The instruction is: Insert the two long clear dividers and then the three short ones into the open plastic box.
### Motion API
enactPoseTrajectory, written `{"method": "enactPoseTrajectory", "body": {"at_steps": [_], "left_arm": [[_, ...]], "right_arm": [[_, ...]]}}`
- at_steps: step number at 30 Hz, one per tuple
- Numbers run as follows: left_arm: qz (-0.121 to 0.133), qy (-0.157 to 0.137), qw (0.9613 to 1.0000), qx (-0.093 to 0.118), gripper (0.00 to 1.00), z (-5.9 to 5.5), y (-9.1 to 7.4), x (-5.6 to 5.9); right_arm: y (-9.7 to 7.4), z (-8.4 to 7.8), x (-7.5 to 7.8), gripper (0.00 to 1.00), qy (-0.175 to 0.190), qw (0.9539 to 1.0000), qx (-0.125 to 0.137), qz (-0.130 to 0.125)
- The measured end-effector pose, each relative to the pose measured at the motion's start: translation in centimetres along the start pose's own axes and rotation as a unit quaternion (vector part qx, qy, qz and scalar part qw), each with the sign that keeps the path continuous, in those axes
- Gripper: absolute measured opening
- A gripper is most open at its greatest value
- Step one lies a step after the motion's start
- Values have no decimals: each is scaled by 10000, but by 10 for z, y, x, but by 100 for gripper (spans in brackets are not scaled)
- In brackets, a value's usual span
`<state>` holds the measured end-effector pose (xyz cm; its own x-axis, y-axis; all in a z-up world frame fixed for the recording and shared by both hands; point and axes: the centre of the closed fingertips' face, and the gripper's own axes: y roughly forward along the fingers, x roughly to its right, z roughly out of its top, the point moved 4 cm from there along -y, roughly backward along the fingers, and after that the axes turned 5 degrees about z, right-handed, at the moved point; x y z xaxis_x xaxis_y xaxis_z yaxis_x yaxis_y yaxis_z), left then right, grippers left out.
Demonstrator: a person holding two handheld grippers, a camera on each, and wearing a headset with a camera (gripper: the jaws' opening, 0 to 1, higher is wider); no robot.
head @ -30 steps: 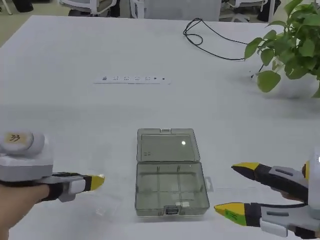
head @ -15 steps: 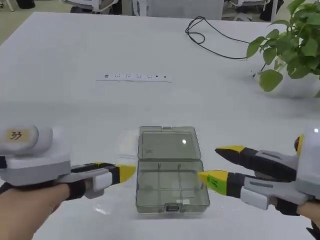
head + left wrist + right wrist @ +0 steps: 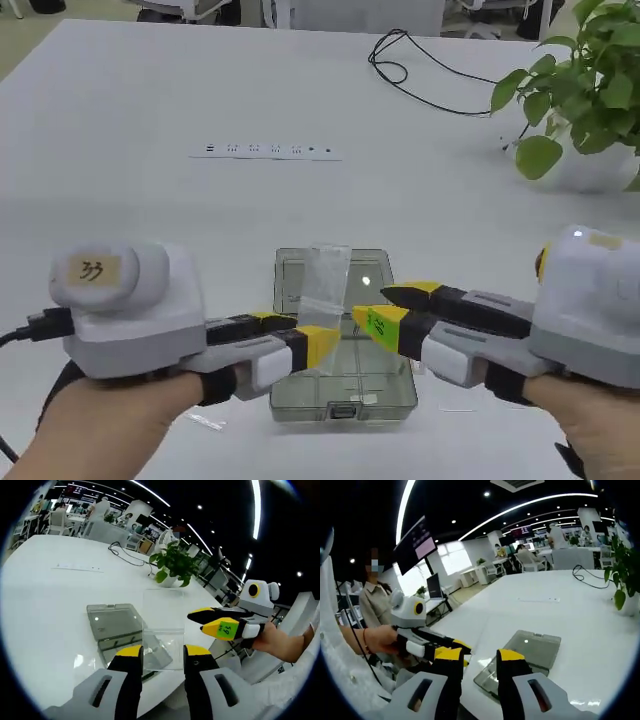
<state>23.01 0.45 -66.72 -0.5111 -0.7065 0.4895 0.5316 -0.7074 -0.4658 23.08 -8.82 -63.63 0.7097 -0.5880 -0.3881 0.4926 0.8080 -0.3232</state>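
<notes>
Divider point(image 3: 163, 615) upright, long axis seemingly along left claw point(image 3: 164, 651) gripping it, over box point(image 3: 300, 410), right claw point(image 3: 481, 655) parted, empty.

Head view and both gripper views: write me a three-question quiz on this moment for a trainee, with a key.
1. True or false: the box has its lid shut.
2. What does the left gripper hold between its jaws? A a cable, B a clear divider, C a leaf.
3. Fill in: the right gripper has its jaws ____, with nothing between them.
Key: 1 false, the lid lies open; 2 B; 3 open.
</notes>
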Motion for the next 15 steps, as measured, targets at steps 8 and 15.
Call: {"method": "enactPoseTrajectory", "body": {"at_steps": [8,15], "left_arm": [[-51,258,9997,-24,30,1,3,7],[-68,391,9992,-12,30,3,3,10]], "right_arm": [[7,-3,3,20,305,9995,-15,-51],[12,-7,1,15,413,9991,-88,-90]]}}
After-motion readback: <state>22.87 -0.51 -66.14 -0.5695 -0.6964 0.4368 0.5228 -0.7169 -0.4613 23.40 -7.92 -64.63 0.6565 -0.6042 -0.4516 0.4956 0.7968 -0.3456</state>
